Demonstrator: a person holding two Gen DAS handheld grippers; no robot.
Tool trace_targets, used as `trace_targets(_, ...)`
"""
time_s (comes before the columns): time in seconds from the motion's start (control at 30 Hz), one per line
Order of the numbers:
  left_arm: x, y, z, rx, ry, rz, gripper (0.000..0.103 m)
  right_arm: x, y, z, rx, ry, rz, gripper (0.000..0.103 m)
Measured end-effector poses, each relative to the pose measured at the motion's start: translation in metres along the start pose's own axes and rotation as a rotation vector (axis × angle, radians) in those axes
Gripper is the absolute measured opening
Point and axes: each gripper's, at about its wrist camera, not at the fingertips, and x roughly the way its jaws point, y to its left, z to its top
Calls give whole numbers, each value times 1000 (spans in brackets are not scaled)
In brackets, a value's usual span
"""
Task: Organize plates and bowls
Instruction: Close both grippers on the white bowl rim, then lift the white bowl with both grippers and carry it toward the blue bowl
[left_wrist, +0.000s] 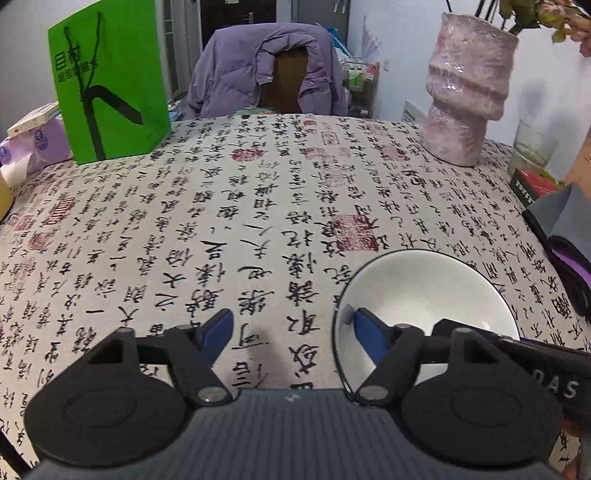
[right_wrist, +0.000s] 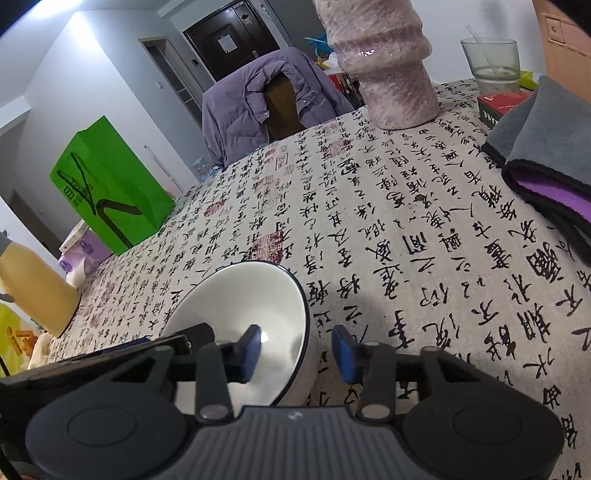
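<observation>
We straddle the white dark-rimmed ceramic bowl (right_wrist: 255, 314) wall with both unclamped grippers: left gripper (left_wrist: 291, 332) wide, right gripper (right_wrist: 295, 350) narrower.

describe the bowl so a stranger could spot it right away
Start at the table with the writing-printed cloth, then come to its near edge, between the two claws. The bowl sits there: round, white inside with a thin dark rim, and the only dish in view.
</observation>
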Motion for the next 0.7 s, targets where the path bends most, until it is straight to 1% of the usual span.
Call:
trace_targets(0.03,0,-1,0,3,0,-3,67,1,0,0,-4,2,0,35)
trace_targets(0.1,0,-4,-1,15,-8,-5,65,2,3,-1,-32,-7,-34,34)
trace_targets(0.17,-1,-7,-2,27,-16,-3,60,3,7,-2,-58,-17,-57,28)
trace_targets(0.2,-2,-9,-3,33,-19,-6,57,3,7,-2,-60,-14,-53,23)
trace_targets(0.23,-2,-10,-3,37,-20,-10,52,4,6,-2,-60,-11,-47,21)
trace_targets(0.27,-2,-11,-3,40,-19,-15,49,5,7,-3,-64,-10,-46,21)
trace_targets(0.33,-1,-13,-4,40,-15,-28,40,6,7,-3,-69,-11,-50,20)
trace_targets(0.47,1,-17,-6,43,3,-46,33,10,5,-3,-54,-1,-46,18)
trace_targets(0.53,1,-20,-7,49,4,-52,24,12,4,-4,-51,6,-49,17)
trace_targets(0.7,1,-20,-8,30,5,-60,22,12,2,-5,-28,-2,-40,16)
